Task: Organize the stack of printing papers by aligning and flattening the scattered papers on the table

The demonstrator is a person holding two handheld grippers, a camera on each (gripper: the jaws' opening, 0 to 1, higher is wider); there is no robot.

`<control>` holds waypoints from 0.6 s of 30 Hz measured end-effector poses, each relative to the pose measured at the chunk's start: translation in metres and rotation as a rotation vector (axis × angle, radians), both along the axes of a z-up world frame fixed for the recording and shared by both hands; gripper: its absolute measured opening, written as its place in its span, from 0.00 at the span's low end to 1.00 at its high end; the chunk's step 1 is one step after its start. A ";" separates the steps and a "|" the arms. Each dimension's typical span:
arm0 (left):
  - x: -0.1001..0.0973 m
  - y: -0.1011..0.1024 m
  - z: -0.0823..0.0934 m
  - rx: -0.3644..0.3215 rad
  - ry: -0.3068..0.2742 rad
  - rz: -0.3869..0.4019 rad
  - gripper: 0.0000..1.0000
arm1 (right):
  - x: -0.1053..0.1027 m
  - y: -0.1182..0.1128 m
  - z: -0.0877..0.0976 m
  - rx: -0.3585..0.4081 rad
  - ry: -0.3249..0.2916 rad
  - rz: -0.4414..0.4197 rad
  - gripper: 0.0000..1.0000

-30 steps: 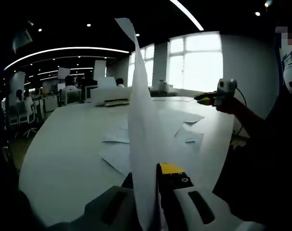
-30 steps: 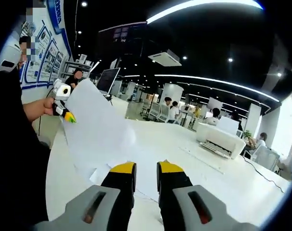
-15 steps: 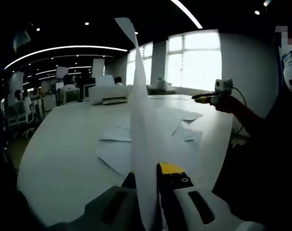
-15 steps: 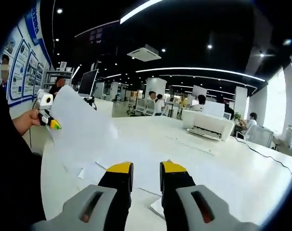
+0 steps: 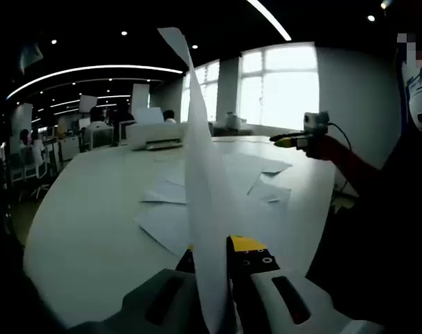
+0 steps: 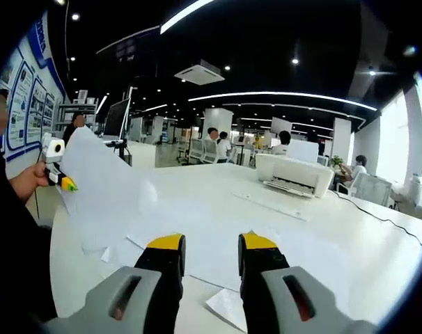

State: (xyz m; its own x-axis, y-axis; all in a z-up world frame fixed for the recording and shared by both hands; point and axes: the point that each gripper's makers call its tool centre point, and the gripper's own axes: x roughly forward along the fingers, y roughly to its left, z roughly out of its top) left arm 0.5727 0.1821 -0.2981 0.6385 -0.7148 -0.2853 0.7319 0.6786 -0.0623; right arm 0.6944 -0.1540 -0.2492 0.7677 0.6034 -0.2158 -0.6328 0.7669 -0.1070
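White papers (image 5: pixel 170 226), seemingly white table (image 5: pixel 86 209)

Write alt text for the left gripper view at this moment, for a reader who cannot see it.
The left gripper is shut on a sheet of paper, held upright and seen edge-on. Behind it, loose papers lie scattered on a white table, and the right gripper reaches in from the right.

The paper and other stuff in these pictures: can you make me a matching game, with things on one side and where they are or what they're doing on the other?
Things:
1. held sheet
2. printer
3. right gripper
4. scattered papers

States:
A. lying flat on the table
B. open, holding nothing
C. pinched upright in the left gripper
D. standing at the table's far side

Pairs: 1-C, 2-D, 3-B, 4-A
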 end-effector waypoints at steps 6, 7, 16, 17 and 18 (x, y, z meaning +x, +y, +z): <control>0.000 0.000 0.000 0.003 -0.001 -0.002 0.06 | 0.008 -0.004 -0.002 0.000 0.010 -0.010 0.30; -0.001 -0.001 0.001 0.003 -0.001 -0.002 0.06 | 0.009 -0.004 -0.002 -0.001 0.013 -0.012 0.31; -0.003 -0.005 0.004 0.006 -0.005 -0.006 0.06 | 0.020 -0.009 -0.003 -0.008 0.022 -0.027 0.40; -0.003 -0.006 0.005 0.007 -0.006 -0.007 0.06 | 0.022 -0.009 -0.004 -0.008 0.026 -0.029 0.41; -0.003 -0.006 0.005 0.007 -0.005 -0.007 0.06 | 0.024 -0.009 -0.004 -0.008 0.027 -0.030 0.43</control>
